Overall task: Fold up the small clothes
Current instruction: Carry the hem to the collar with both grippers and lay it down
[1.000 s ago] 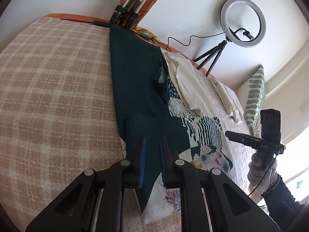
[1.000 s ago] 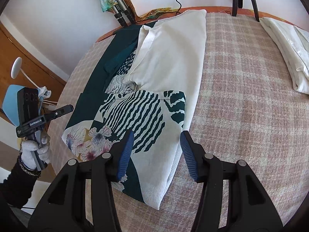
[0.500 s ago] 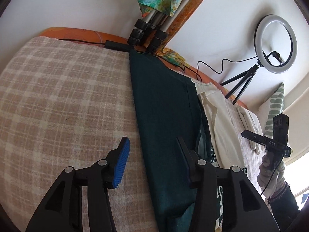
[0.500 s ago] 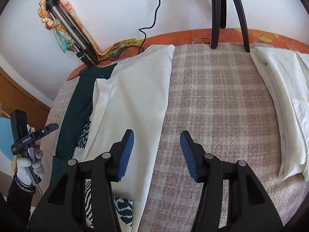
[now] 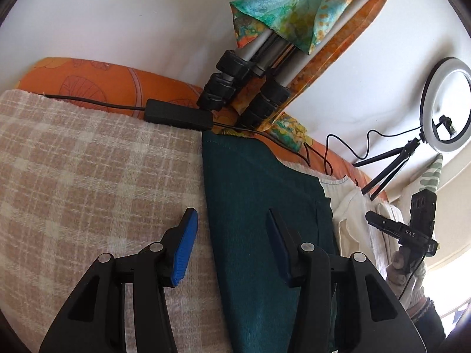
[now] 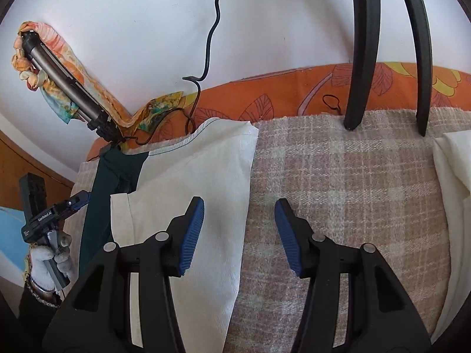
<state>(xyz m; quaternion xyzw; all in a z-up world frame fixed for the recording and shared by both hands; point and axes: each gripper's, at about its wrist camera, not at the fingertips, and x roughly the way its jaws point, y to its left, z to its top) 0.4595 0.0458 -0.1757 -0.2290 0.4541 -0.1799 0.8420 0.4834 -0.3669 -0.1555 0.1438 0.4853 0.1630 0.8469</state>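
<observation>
A garment lies flat on the plaid blanket, its dark green part (image 5: 259, 206) on the left and its cream part (image 6: 200, 176) on the right. My left gripper (image 5: 229, 232) is open and empty, straddling the green part's left edge near its far corner. My right gripper (image 6: 240, 220) is open and empty, straddling the cream part's right edge near its far corner. The right gripper also shows in the left wrist view (image 5: 412, 232), and the left gripper in the right wrist view (image 6: 44, 220).
The plaid blanket (image 5: 88, 176) covers an orange mattress (image 6: 279, 100). A folded tripod with a scarf (image 5: 250, 73) leans on the wall. A power brick and cable (image 5: 176, 114) lie at the far edge. A ring light (image 5: 444, 106) stands behind; its legs (image 6: 362, 58) rest on the blanket. A white cloth (image 6: 453, 191) lies right.
Both grippers have moved forward along the garment from its near patterned end to its far end. The left gripper's jaws, nearly shut a second ago, now stand wide open.
</observation>
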